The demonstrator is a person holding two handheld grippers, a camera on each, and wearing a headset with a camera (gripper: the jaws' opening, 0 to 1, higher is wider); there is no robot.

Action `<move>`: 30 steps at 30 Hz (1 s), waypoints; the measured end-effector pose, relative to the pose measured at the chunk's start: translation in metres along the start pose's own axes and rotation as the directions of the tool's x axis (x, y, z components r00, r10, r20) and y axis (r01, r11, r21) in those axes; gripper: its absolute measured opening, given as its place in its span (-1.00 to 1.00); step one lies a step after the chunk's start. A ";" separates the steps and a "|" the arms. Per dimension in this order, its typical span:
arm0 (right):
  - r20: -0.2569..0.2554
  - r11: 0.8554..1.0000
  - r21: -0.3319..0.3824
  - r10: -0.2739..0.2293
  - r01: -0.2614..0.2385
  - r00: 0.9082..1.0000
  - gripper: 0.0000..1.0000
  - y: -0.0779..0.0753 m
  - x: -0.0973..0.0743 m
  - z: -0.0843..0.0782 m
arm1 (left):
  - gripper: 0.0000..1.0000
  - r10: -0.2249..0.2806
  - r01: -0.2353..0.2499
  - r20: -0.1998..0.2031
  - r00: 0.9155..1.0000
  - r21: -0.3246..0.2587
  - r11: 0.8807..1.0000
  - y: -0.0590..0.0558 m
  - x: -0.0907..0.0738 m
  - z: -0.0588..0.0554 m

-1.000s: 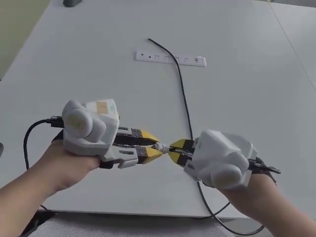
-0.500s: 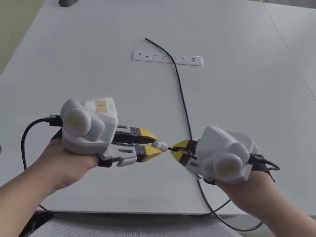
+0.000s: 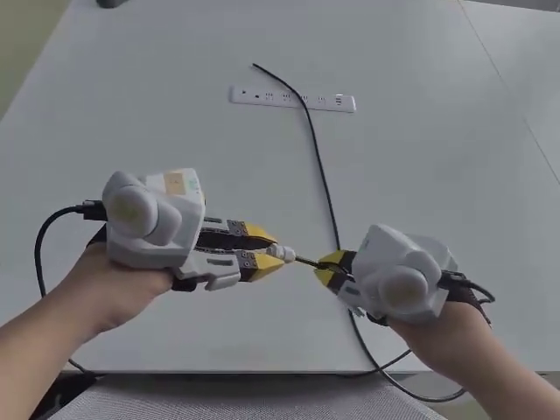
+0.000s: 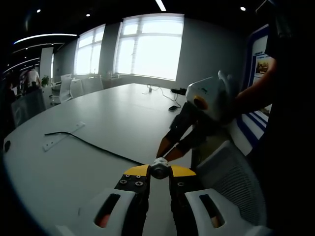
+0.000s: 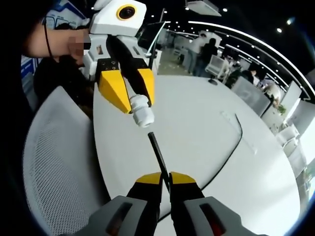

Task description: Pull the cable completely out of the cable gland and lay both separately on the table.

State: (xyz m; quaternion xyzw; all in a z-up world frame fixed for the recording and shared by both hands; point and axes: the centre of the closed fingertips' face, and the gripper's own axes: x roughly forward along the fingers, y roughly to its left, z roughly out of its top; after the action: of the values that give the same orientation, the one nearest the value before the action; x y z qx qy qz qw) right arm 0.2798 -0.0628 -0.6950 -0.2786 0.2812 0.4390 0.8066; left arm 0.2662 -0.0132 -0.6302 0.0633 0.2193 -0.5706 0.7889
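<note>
In the head view the left tongs (image 3: 269, 254), at 8 o'clock, are clamped on the white cable gland (image 3: 282, 255), held in the air above the near edge of the bench (image 3: 175, 114). The black cable (image 5: 157, 152) runs from the gland toward 4 o'clock, where the right tongs (image 5: 165, 178) are closed on it. In the right gripper view its free end appears just clear of the gland's mouth. Extraction is judged at or near completion. Direct any remaining pull along the gland's axis, toward 3 o'clock, without twisting. Confirm separation, then lay the gland at 9 o'clock and the cable well apart at 3 o'clock.
</note>
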 end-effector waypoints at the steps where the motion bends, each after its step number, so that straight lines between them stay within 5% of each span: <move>1: -0.004 1.000 0.010 0.001 -0.001 1.000 -1.00 0.000 0.000 -0.002 | -0.70 -0.001 0.001 0.004 1.000 -0.004 1.000 0.000 0.000 0.001; 17: -0.015 0.999 -0.025 -0.030 0.029 0.999 -1.00 -0.015 0.008 0.009 | -0.70 0.020 -0.020 0.001 1.000 -0.007 1.000 0.002 -0.002 -0.008; 30: -0.034 0.999 -0.015 -0.052 0.052 0.998 -1.00 -0.034 0.027 0.029 | -0.70 0.057 -0.058 -0.008 0.998 -0.048 0.997 0.005 -0.014 -0.035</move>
State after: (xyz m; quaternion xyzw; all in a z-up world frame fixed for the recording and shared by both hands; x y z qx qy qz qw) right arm 0.3277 -0.0435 -0.6876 -0.2991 0.2846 0.4150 0.8107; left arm 0.2580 0.0128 -0.6567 0.0523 0.2337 -0.5419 0.8056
